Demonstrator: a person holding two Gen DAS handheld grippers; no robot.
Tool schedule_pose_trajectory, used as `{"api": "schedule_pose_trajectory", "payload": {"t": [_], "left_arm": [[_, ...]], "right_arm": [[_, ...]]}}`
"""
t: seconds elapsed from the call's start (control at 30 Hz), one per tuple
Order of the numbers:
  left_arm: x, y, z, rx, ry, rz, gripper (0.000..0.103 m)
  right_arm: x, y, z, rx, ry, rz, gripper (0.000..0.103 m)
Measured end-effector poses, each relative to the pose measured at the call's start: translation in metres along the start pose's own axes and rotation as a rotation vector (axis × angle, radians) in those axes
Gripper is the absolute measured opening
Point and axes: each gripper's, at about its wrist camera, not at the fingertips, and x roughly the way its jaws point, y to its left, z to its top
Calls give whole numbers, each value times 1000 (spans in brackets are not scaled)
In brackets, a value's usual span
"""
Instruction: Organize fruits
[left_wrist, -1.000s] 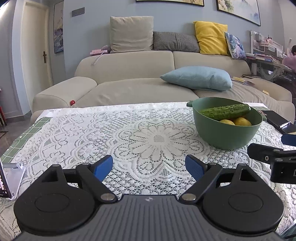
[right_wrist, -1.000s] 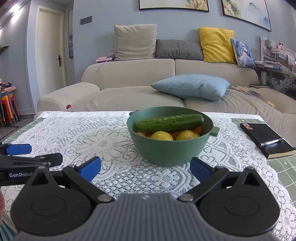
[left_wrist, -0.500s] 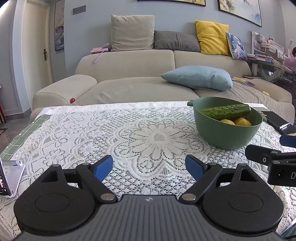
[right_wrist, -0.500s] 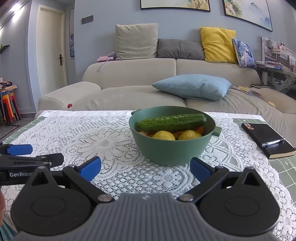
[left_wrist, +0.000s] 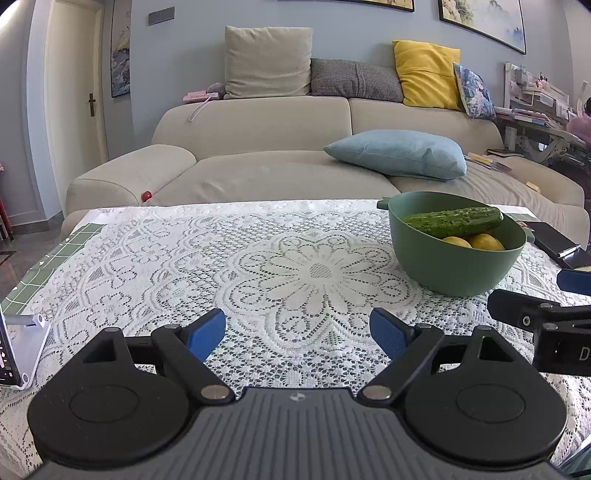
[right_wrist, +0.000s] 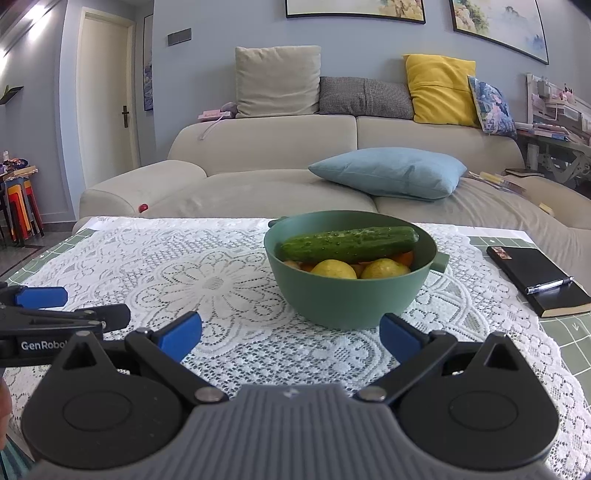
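Both blue-padded grippers, left gripper (left_wrist: 297, 328) and right gripper (right_wrist: 290, 334), hover spread and empty; the long green cucumber (right_wrist: 348, 243) balanced atop the round green plastic bowl (right_wrist: 347, 299) could roll off if nudged.

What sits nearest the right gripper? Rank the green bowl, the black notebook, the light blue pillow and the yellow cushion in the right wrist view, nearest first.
From the right gripper:
1. Green bowl, just ahead on the lace cloth.
2. Black notebook, to the right on the table.
3. Light blue pillow, on the sofa seat beyond the table.
4. Yellow cushion, against the sofa back, upper right.
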Motion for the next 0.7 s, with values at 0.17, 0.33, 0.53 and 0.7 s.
{"api": "schedule_pose_trajectory", "payload": {"t": [0.17, 0.33, 0.53, 0.7], "left_arm": [[0, 0, 0, -1, -1, 0, 103], [0, 0, 0, 0, 0, 0, 103], [0, 1, 0, -2, 1, 2, 103], [0, 1, 0, -2, 1, 1, 103]], "right_arm": [[0, 0, 0, -1, 0, 1, 99], [0, 2, 0, -10, 2, 9, 99], [0, 2, -1, -12, 2, 11, 99], [2, 3, -1, -17, 4, 14, 99]]}}
